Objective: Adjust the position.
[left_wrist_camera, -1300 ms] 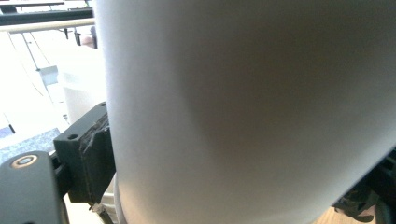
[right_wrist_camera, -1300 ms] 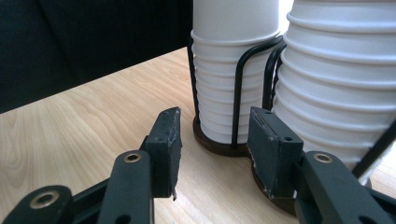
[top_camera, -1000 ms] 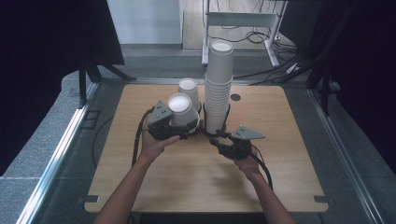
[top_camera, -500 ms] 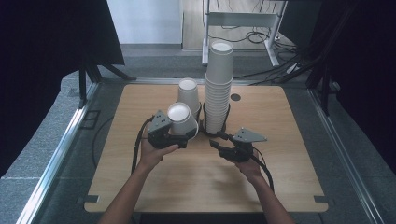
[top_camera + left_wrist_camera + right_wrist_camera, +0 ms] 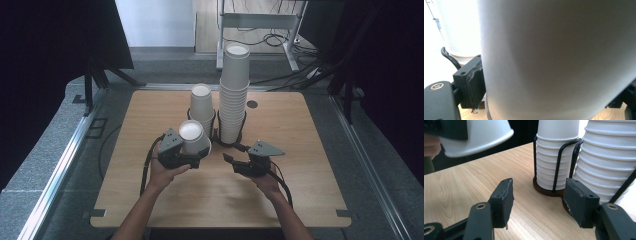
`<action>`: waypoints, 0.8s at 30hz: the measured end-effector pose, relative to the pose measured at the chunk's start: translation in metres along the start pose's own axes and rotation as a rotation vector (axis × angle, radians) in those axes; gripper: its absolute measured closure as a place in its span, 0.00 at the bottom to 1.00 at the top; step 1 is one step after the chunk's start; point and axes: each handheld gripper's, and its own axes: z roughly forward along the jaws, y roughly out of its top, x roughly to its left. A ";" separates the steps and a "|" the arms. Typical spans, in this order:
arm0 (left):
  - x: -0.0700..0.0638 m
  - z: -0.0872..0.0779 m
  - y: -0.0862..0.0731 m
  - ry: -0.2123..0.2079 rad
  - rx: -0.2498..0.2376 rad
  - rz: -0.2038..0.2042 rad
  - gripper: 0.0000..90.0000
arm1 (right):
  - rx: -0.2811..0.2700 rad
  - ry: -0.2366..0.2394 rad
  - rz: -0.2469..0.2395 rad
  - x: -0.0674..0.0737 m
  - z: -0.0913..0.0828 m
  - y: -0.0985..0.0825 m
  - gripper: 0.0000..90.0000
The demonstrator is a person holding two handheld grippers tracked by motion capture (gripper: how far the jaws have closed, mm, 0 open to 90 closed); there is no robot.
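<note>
My left gripper [image 5: 194, 153] is shut on a single white paper cup [image 5: 192, 136], held mouth-down and a little tilted above the wooden table [image 5: 150, 115]. In the left gripper view the cup's wall [image 5: 556, 60] is pressed against the black pad [image 5: 475, 85]. Just beyond stand a short stack of inverted cups [image 5: 202, 104] and a tall stack [image 5: 234, 95], both in a black wire holder [image 5: 559, 157]. To the right, my right gripper [image 5: 231, 161] [image 5: 540, 202] is open low over the table; its jaws have just been opening, with nothing between them.
The right gripper view has the held cup [image 5: 474, 135] at upper left, the short stack [image 5: 556, 152] ahead and the tall stack [image 5: 606, 157] at right. A round hole [image 5: 252, 104] marks the table beside the tall stack. Bare wood lies toward the near edge.
My left hand has brought the cup down and back toward the near edge, away from the short stack. The right hand has stayed put.
</note>
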 end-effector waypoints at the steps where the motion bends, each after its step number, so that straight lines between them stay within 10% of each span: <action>1: -0.001 0.000 -0.002 0.000 0.005 -0.001 0.13 | -0.002 -0.004 0.001 0.000 -0.001 0.000 0.43; 24: -0.011 0.016 -0.033 0.006 0.085 -0.021 0.13 | -0.050 -0.011 0.048 0.009 -0.008 0.009 0.38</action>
